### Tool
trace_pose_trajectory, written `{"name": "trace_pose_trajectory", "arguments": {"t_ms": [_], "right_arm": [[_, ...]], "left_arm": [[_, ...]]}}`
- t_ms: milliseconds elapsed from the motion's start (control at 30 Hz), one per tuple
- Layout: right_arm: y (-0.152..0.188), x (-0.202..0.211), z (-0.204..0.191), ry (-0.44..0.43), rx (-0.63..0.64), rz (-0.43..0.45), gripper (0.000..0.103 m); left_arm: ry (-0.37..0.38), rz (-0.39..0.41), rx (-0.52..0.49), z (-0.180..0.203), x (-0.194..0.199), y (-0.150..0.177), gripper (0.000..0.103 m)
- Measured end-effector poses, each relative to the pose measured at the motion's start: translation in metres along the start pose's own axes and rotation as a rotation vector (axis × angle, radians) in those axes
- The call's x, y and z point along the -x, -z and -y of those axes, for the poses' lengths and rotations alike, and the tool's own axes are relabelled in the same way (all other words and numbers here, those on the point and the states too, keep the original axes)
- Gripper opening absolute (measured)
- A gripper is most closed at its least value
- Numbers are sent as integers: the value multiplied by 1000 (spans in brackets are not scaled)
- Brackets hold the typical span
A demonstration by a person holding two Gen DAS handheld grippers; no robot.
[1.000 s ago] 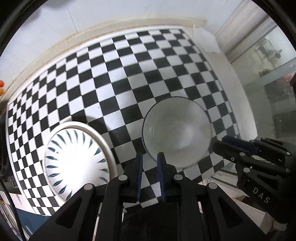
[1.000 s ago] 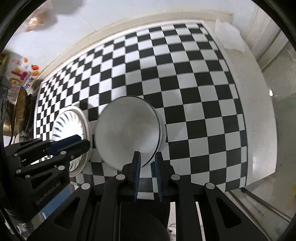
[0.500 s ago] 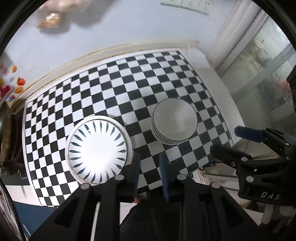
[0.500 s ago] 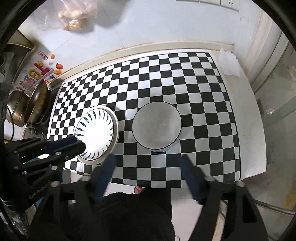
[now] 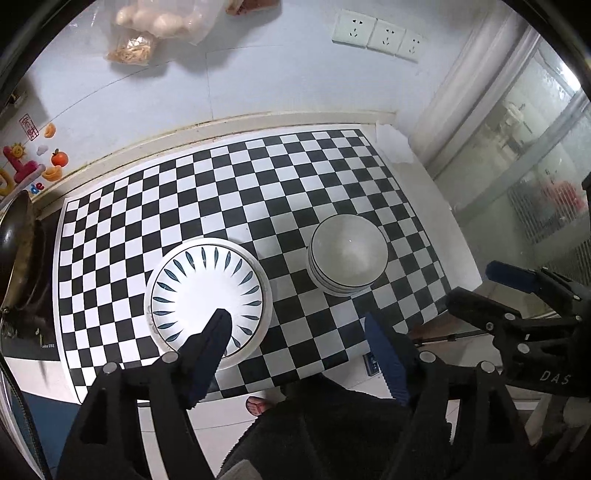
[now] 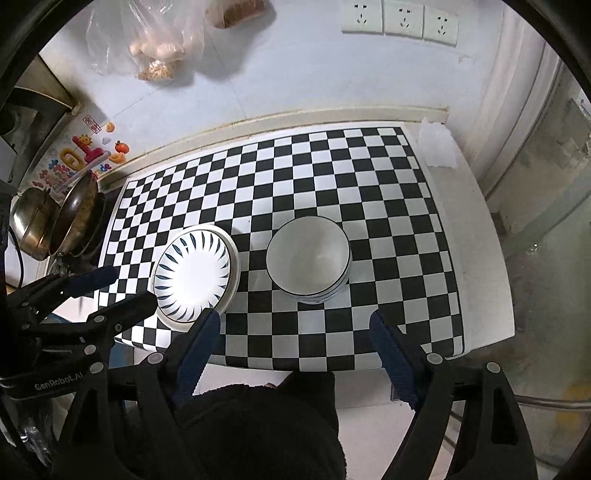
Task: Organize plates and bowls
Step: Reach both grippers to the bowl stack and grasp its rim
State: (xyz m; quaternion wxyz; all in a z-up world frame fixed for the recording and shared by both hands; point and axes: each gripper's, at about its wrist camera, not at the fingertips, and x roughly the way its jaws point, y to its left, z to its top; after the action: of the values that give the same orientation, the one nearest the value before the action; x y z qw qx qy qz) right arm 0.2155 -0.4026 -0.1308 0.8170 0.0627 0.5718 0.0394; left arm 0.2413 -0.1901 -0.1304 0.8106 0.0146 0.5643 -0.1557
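Left wrist view: left gripper and right gripper jaws spread wide, holding nothing.

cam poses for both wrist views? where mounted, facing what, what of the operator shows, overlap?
Left wrist: on the left gripper, high, facing down at the checkered mat; open jaws, right gripper, dark clothing.
Right wrist: on the right gripper, same downward look; open jaws, left gripper at left.
Shared: plate stack, bowl stack, wall sockets.
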Motion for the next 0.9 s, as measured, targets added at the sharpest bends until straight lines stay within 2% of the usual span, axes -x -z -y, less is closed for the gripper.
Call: {"name": "trace_pose_trajectory", "arguments": {"t_ms": [233, 467, 633, 900], "right_arm": [[-2, 3, 4, 2, -17, 11, 87], [-14, -25, 25, -11, -66, -1, 89], [-24, -67, 51, -38, -135, -36, 89], [-35, -158, 98, -170, -289, -172, 89]], "left_arm": [[-14, 16, 4, 0, 1, -6, 73], [9, -42, 63, -9, -39, -29, 73], [47, -138, 135, -19, -93, -52, 73], [131, -333, 199, -19, -186, -76, 73]]}}
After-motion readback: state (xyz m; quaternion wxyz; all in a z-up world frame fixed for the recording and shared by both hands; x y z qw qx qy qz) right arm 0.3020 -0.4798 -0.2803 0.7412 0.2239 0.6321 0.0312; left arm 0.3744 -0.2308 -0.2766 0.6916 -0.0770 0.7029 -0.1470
